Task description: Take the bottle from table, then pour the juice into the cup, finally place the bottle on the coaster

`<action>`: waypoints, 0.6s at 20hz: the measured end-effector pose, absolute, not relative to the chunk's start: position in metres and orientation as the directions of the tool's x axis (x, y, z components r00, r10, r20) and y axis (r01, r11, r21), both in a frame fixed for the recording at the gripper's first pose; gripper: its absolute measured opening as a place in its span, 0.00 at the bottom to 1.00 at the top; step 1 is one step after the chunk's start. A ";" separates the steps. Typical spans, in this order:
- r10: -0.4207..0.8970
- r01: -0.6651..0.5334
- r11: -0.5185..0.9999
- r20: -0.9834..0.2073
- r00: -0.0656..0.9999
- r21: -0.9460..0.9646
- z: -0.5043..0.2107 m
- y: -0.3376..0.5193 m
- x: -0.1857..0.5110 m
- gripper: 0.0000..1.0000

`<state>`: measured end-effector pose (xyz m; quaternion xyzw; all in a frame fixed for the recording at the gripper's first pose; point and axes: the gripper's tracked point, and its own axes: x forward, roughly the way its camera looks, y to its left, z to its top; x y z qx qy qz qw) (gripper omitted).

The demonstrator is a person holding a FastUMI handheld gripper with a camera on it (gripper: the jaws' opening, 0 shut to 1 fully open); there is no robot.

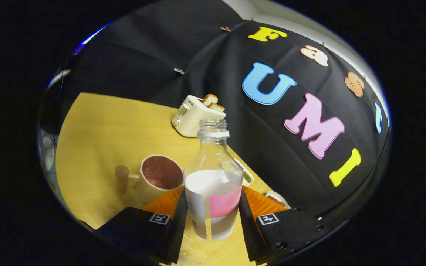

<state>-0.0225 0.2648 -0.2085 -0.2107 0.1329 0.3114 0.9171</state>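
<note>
My gripper (pixel 213 208) is shut on a clear, uncapped bottle (pixel 213 177), one finger pressing each side of its pink and white label. White liquid fills about the lower half of the bottle. The whole scene looks tilted, and the bottle's base seems to hang just above the yellow wooden table (pixel 98 136). A cream cup (pixel 159 175) with a brownish inside and a stubby cylindrical handle stands just left of the bottle, beyond my left finger (pixel 168 203).
A cream toaster (pixel 194 116) with toast slices sticking out stands behind the bottle by the black cloth wall. Behind the bottle's right side lies a small white dish (pixel 247 176) with something green, and another small dish (pixel 277 199) sits beyond my right finger.
</note>
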 end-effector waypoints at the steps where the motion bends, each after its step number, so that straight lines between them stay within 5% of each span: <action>1: 0.531 -0.627 0.741 -0.362 0.766 -0.240 -0.204 0.264 -0.023 0.70; 7: 0.543 -0.547 0.834 -0.267 0.796 0.067 -0.179 0.242 0.004 0.70; 12: 0.494 -0.483 0.870 -0.157 0.855 0.101 -0.157 0.218 0.061 0.70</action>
